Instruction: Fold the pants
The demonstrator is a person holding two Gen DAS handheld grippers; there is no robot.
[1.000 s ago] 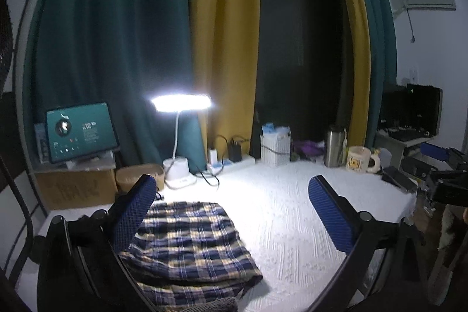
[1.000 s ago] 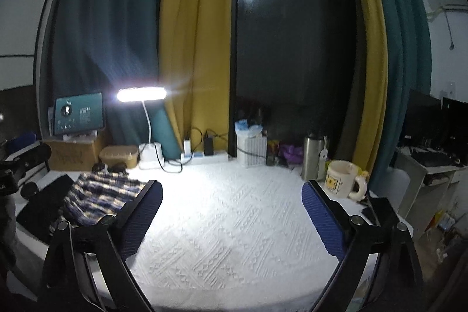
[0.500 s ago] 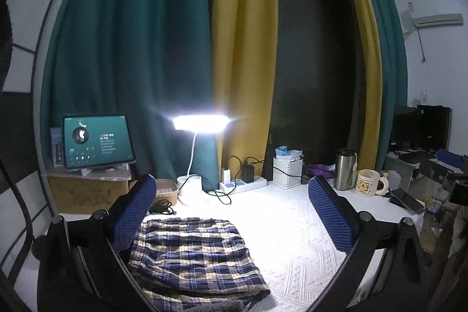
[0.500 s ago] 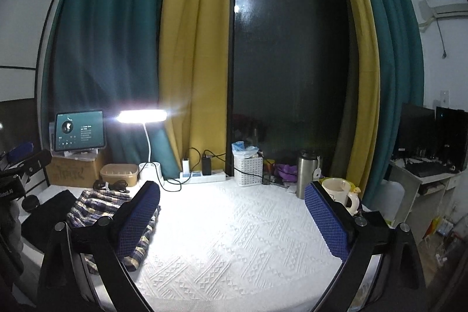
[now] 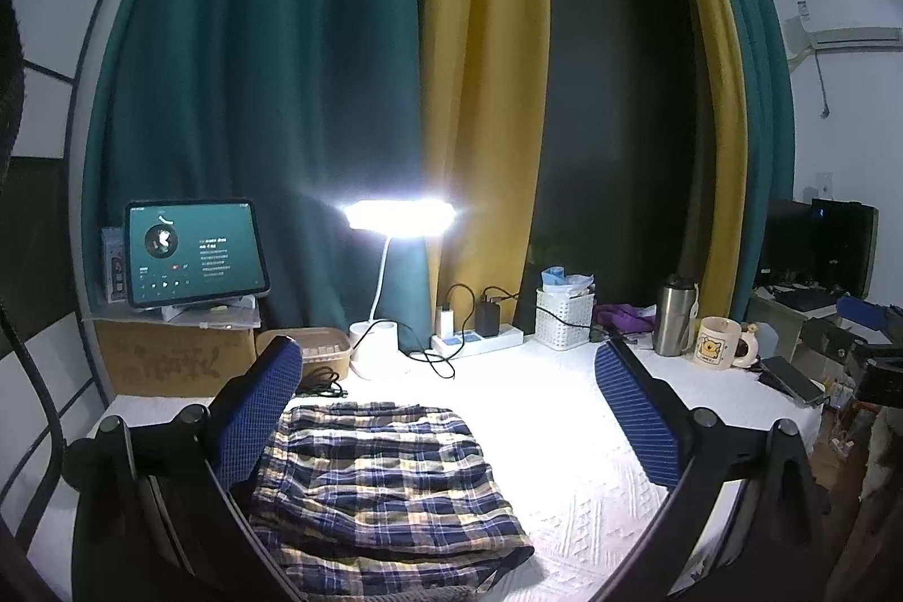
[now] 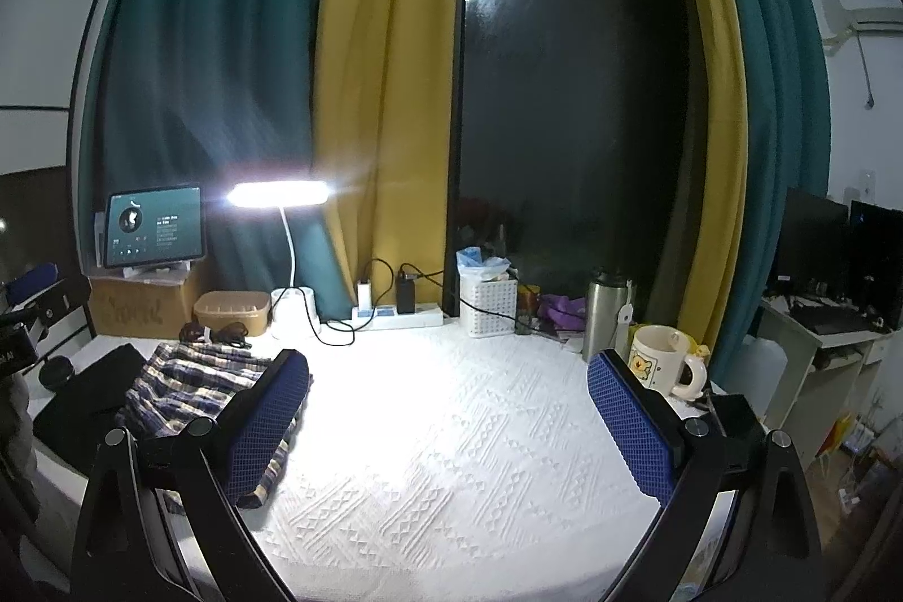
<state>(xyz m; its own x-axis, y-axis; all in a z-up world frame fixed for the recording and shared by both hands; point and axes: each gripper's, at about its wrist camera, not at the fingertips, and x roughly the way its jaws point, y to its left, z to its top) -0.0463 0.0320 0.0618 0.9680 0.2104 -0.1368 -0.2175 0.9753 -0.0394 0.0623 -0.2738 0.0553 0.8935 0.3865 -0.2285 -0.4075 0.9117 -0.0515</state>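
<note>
Plaid pants (image 5: 384, 483) in blue, cream and dark checks lie folded into a compact stack on the white textured table cover (image 5: 564, 433). My left gripper (image 5: 451, 410) hangs open above and behind them, its left pad over the stack's left edge, nothing held. In the right wrist view the same pants (image 6: 192, 382) lie at the left of the table. My right gripper (image 6: 448, 427) is open over bare cover, well right of the pants, and its left finger (image 6: 265, 427) hides their near corner.
A lit desk lamp (image 5: 395, 218), tablet (image 5: 194, 252) on a cardboard box, power strip (image 5: 480, 339), white basket (image 5: 564, 317), steel flask (image 5: 674, 323) and mug (image 5: 717, 342) line the back. A dark cloth (image 6: 84, 399) lies left of the pants. Curtains hang behind.
Both grippers have tilted upward and drawn back, so more curtain shows and the pants sit lower in view. The pants lie unmoved. Both grippers stay open.
</note>
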